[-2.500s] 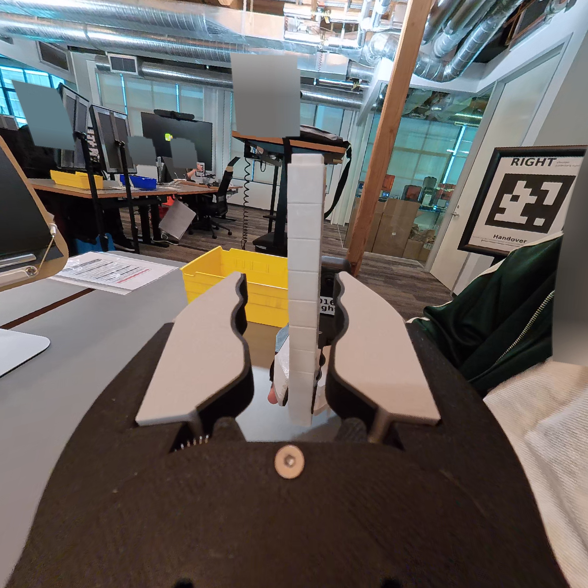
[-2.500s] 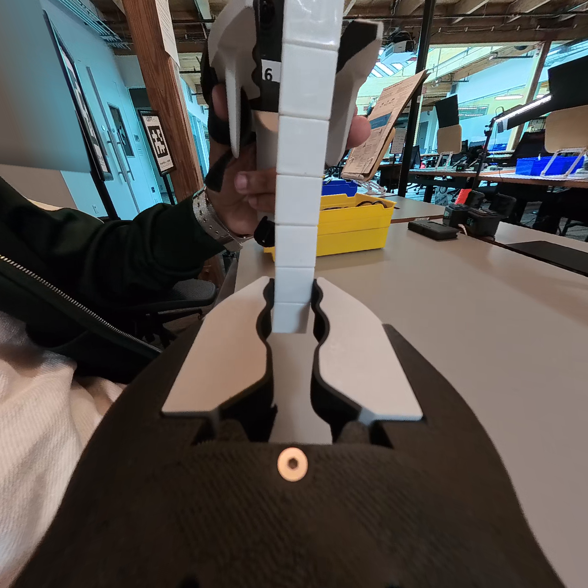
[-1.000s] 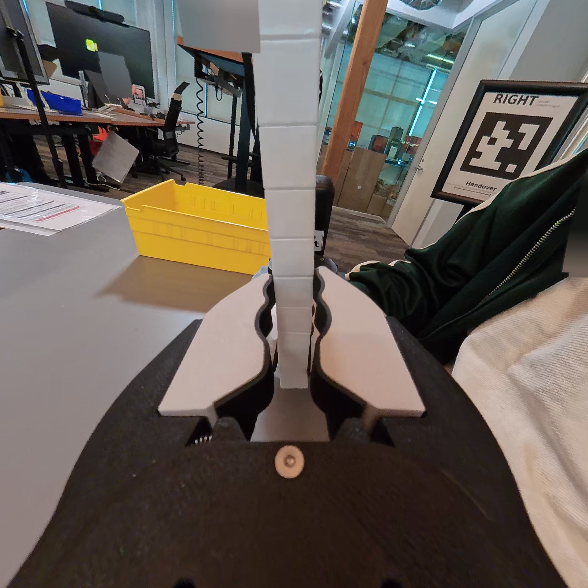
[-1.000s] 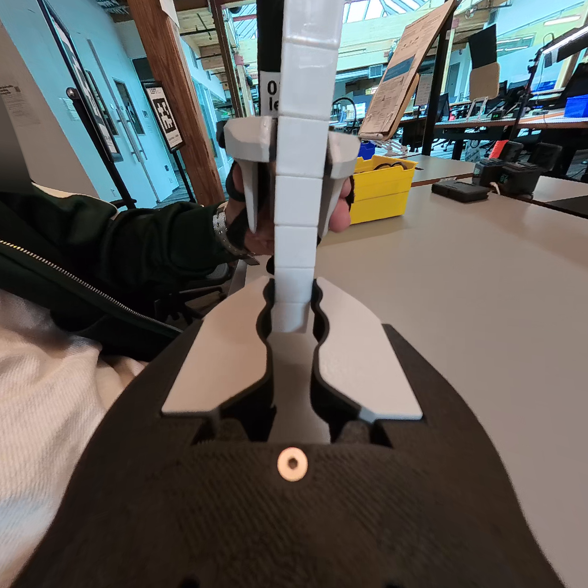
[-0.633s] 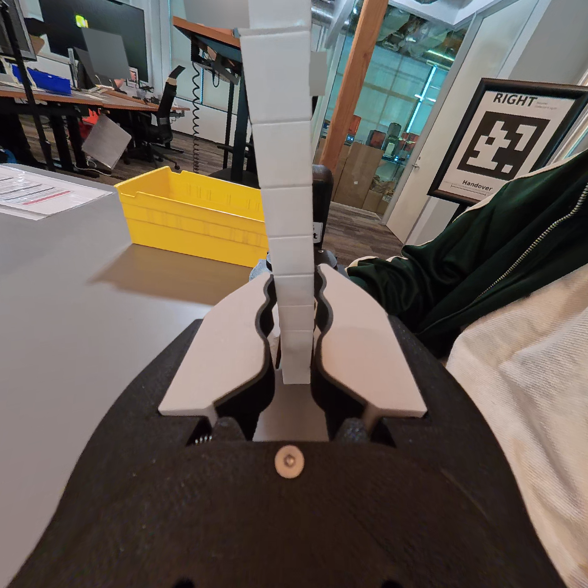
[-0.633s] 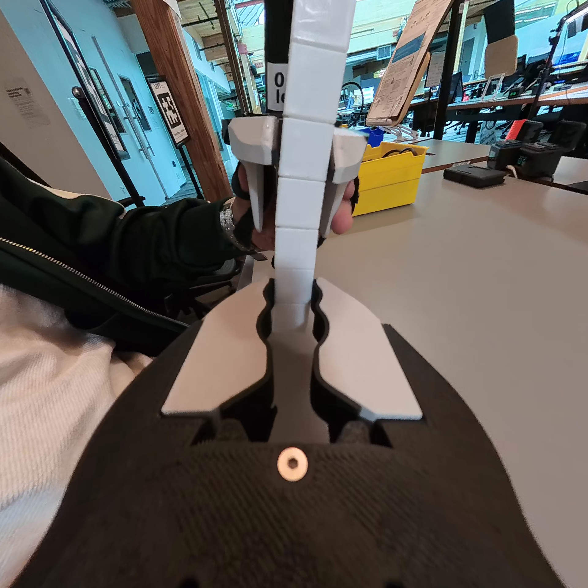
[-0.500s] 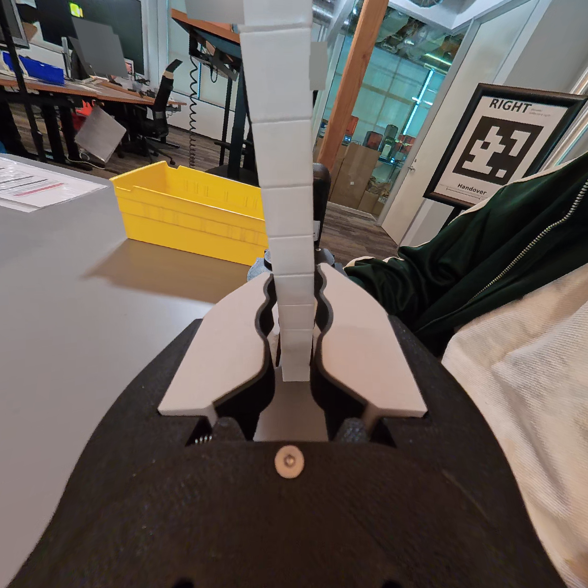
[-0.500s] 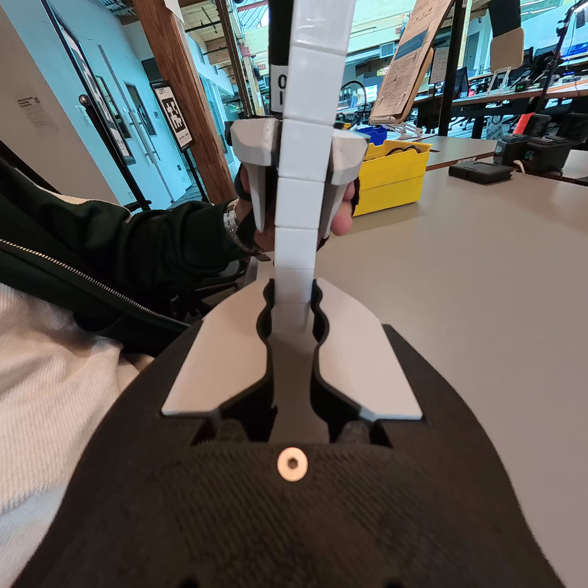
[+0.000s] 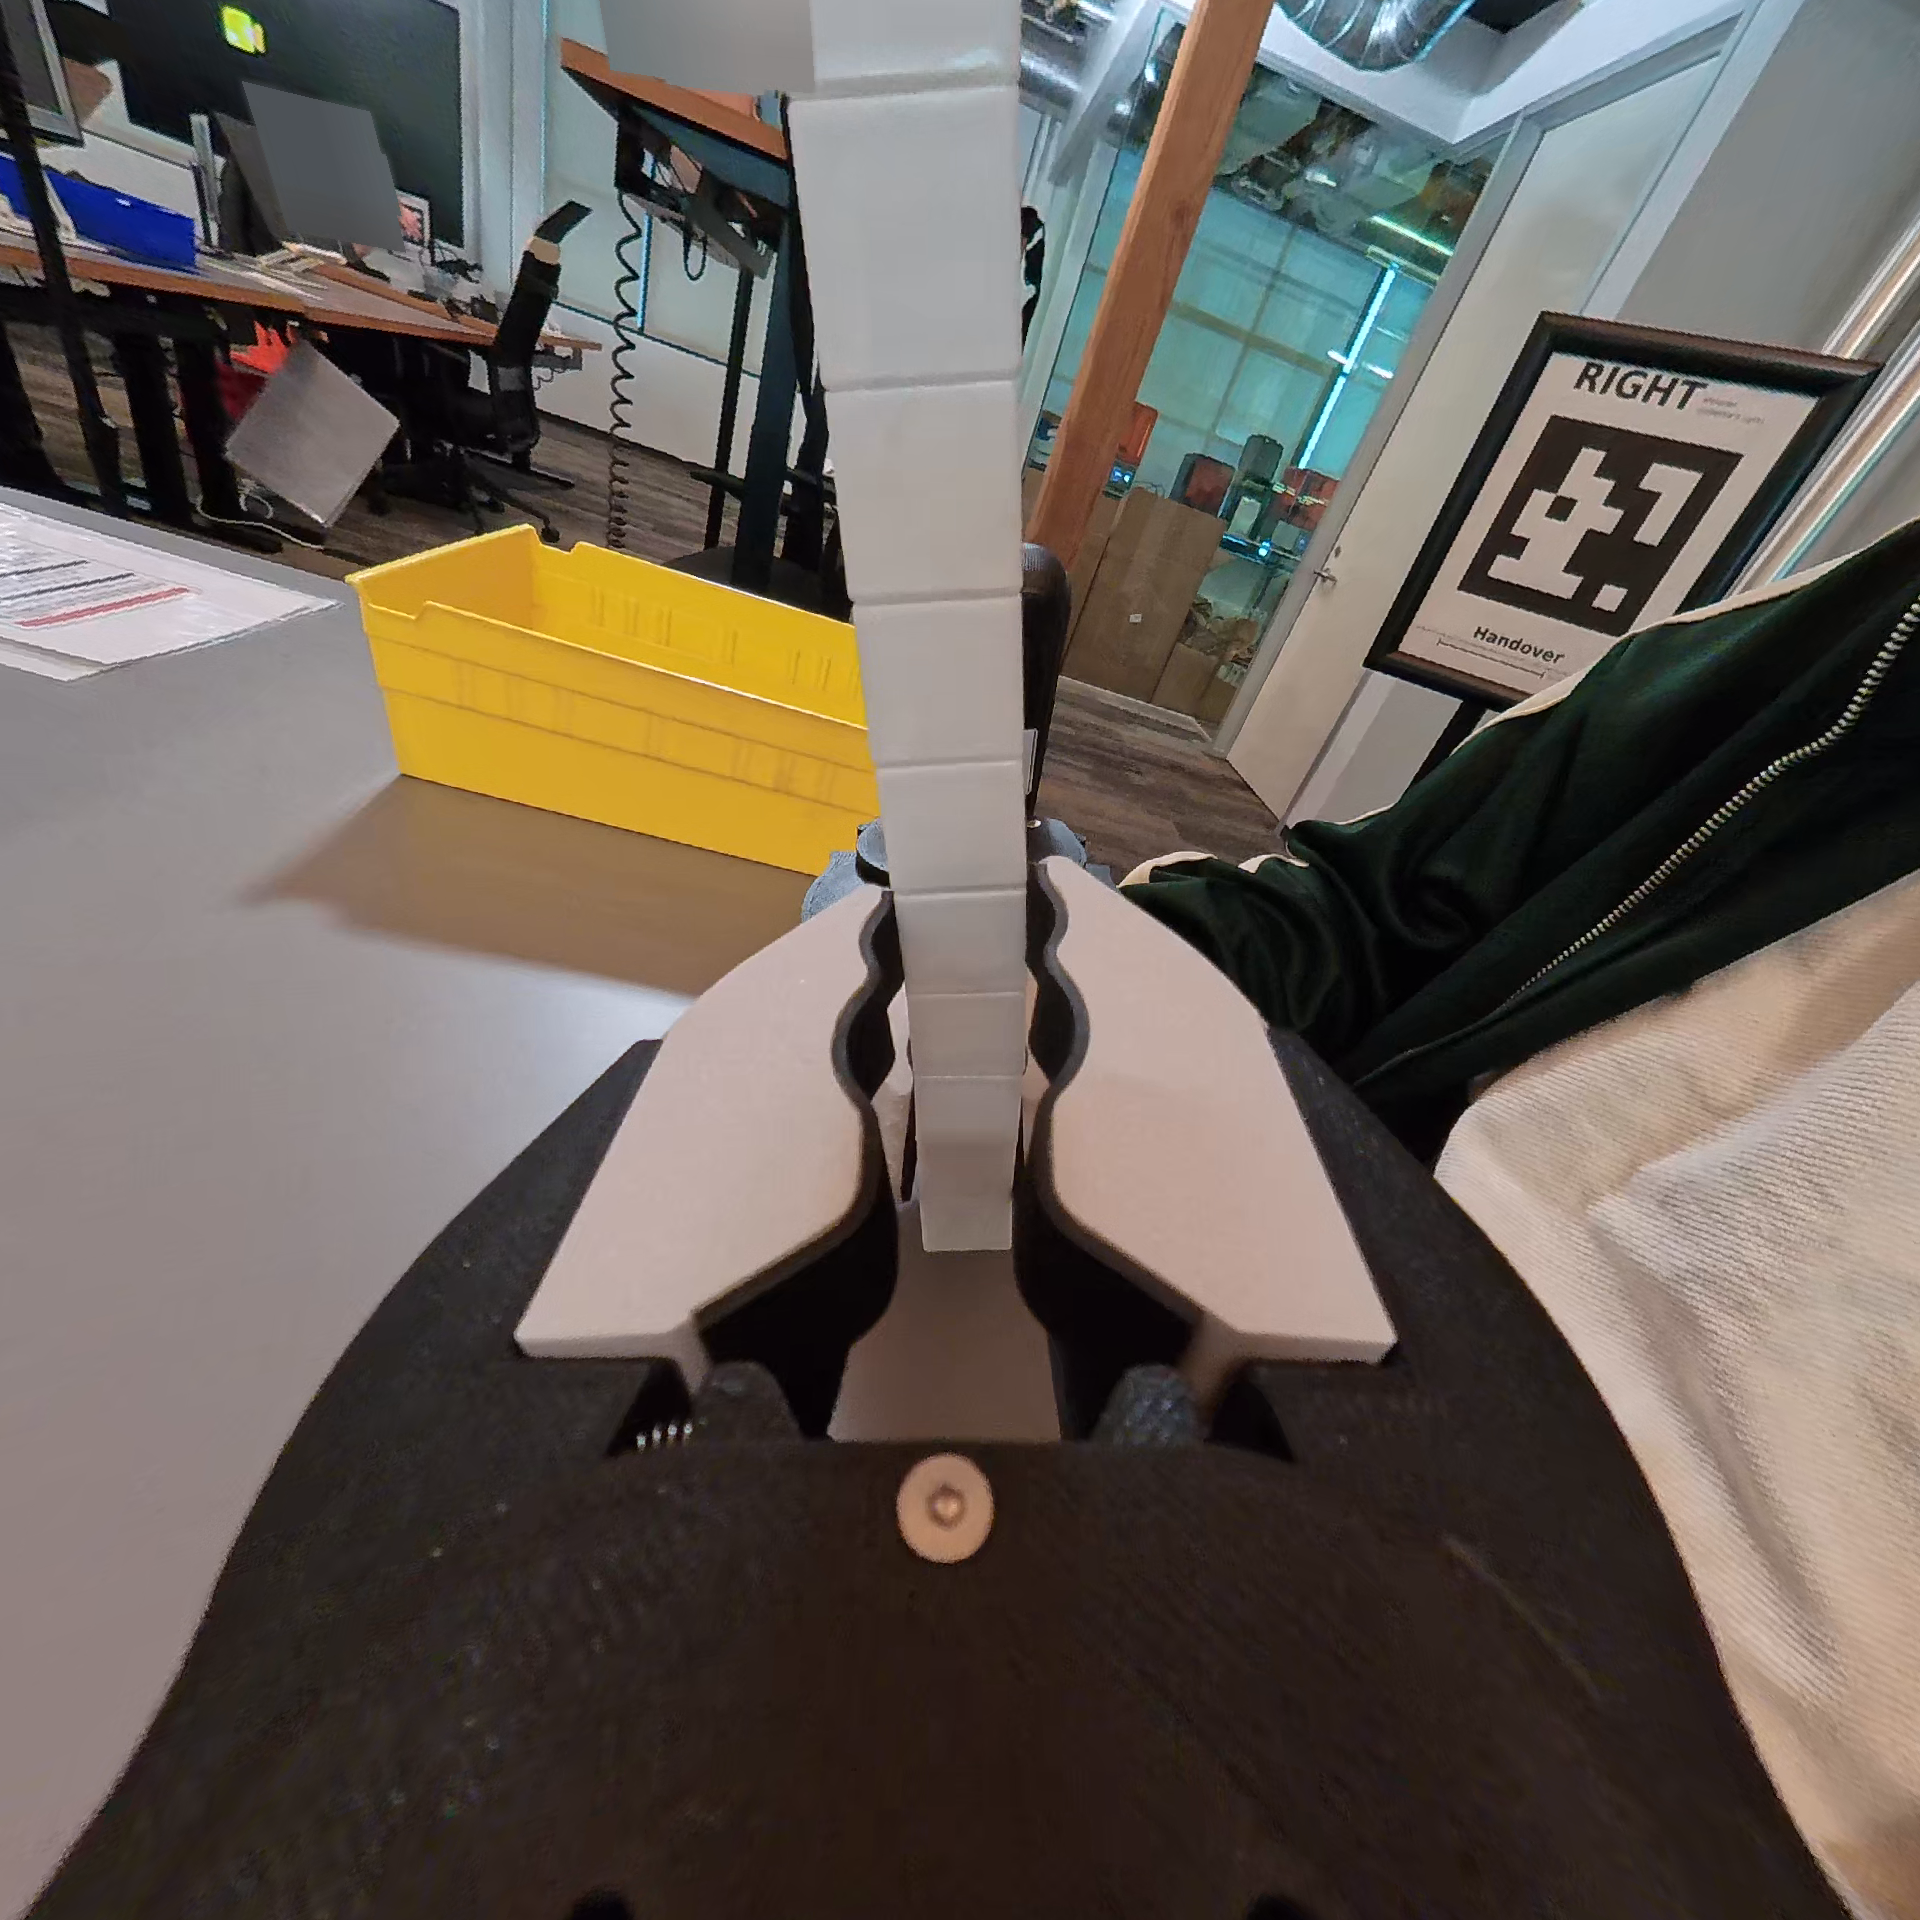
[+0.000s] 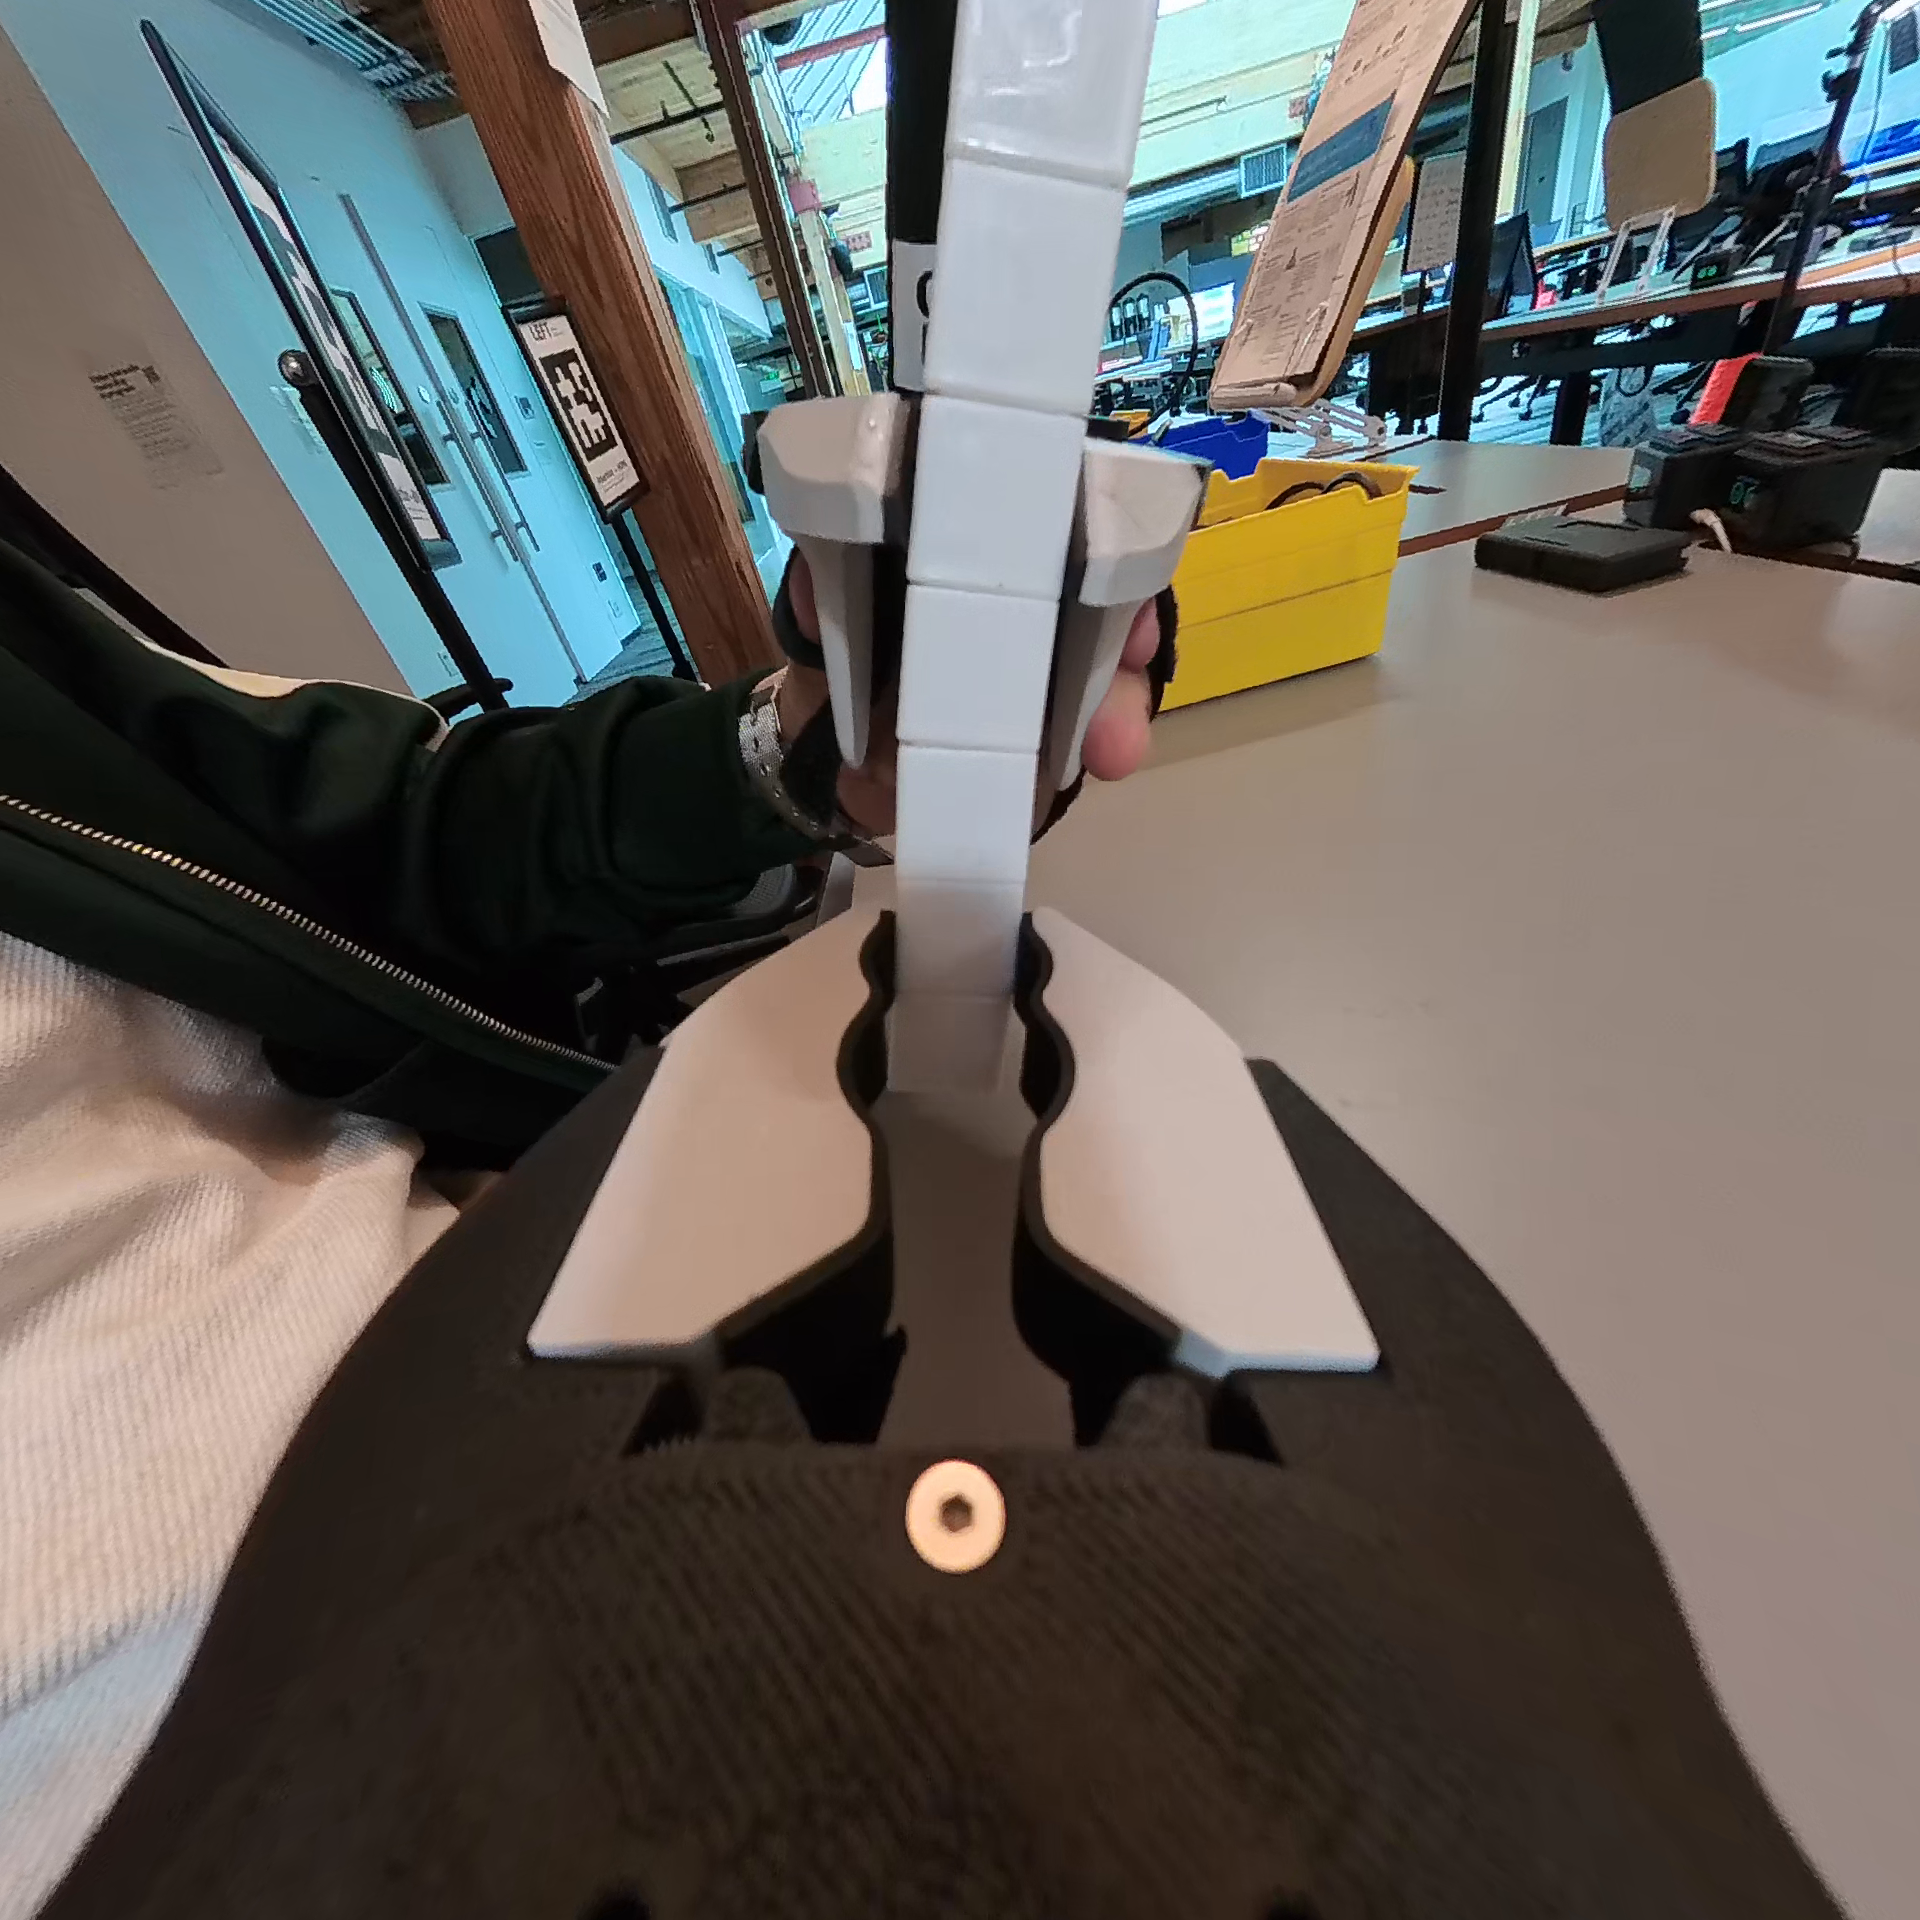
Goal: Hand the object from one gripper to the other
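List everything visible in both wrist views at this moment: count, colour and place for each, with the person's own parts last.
segmented bar: one, white, upright, clamped by both grippers
bin: one, yellow, on the table's far edge
table: one, grey
framed marker sign: one, black-and-white, right background
wooden post: one, brown, behind the bar
left gripper: grey fingers, shut on the bar
right gripper: white fingers, shut on the bar
sleeve: dark green

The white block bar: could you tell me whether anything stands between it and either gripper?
Nothing visible does. The left gripper is shut on the white block bar, and the right gripper is shut on its other end.
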Available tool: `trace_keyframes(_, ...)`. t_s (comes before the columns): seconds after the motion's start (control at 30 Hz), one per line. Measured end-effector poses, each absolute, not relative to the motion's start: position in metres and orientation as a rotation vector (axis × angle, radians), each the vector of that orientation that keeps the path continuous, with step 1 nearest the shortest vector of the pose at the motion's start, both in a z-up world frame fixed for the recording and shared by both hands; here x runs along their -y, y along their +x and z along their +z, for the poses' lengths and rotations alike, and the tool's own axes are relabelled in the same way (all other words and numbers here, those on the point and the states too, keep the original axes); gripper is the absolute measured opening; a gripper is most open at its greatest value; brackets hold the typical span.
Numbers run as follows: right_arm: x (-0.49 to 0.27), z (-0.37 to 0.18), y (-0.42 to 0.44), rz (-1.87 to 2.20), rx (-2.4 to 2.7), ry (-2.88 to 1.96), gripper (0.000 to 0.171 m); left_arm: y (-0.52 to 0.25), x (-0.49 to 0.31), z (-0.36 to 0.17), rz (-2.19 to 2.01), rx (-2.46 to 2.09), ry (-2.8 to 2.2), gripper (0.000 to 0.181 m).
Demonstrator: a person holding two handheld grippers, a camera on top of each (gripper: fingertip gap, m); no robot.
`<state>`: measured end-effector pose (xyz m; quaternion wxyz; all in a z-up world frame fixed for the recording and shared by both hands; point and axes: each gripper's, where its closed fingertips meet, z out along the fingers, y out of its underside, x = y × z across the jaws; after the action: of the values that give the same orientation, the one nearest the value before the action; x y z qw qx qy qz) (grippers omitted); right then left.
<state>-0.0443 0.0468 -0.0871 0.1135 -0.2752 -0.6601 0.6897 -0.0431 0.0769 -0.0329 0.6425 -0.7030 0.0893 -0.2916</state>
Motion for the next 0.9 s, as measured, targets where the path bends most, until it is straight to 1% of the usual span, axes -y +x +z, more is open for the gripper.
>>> trace_keyframes(0.3,-0.049,-0.075,-0.046,2.054,1.831,-0.75,0.023,-0.04,-0.076,-0.02,-0.657,-0.2,-1.579,0.024)
trace_keyframes(0.37,-0.052,-0.068,-0.046,2.081,1.769,-0.735,0.022,-0.037,-0.08,-0.029,-0.633,-0.211,-1.618,0.036)
trace_keyframes(0.5,-0.062,-0.063,-0.048,2.094,1.708,-0.742,0.022,-0.026,-0.087,-0.043,-0.656,-0.236,-1.645,0.035)
trace_keyframes(0.67,-0.063,-0.062,-0.048,2.093,1.702,-0.738,0.022,-0.026,-0.089,-0.044,-0.669,-0.217,-1.618,0.036)
trace_keyframes(0.77,-0.062,-0.064,-0.048,2.083,1.712,-0.738,0.022,-0.032,-0.088,-0.037,-0.658,-0.19,-1.578,0.034)
trace_keyframes(0.87,-0.062,-0.066,-0.049,2.071,1.715,-0.741,0.023,-0.036,-0.087,-0.036,-0.651,-0.171,-1.57,0.023)
trace_keyframes(0.9,-0.062,-0.067,-0.05,2.066,1.718,-0.744,0.023,-0.037,-0.087,-0.037,-0.649,-0.172,-1.575,0.023)
